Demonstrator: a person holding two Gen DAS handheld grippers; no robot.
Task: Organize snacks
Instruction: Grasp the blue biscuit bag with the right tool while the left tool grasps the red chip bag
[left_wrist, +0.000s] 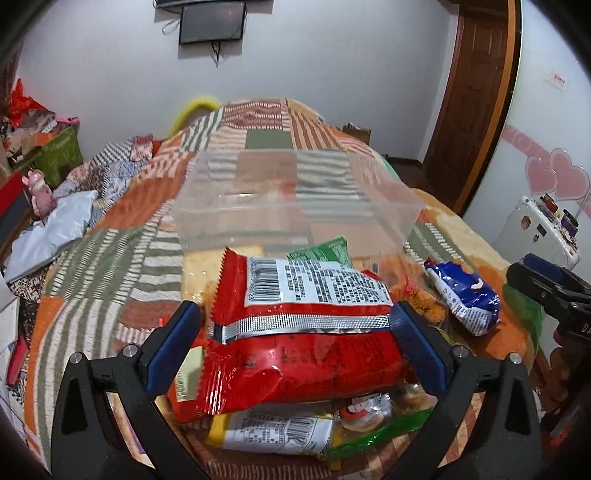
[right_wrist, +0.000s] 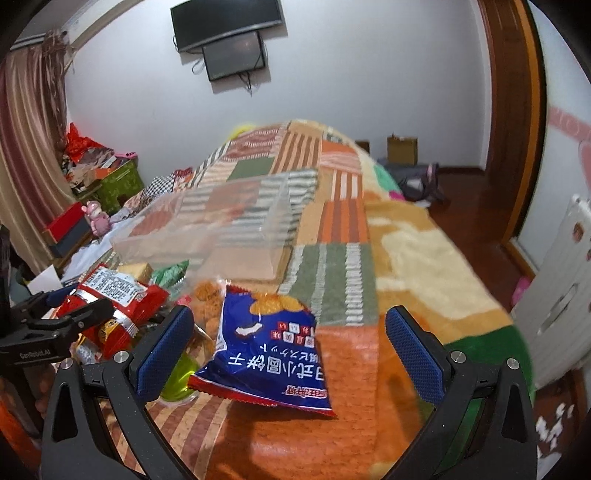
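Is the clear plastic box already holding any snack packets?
No, the clear box looks empty; the red packet sits between the left gripper fingers.

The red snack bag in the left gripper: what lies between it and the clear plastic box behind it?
In the left wrist view, a green packet peeks out between the red snack bag and the clear plastic box; beside it lies bare blanket.
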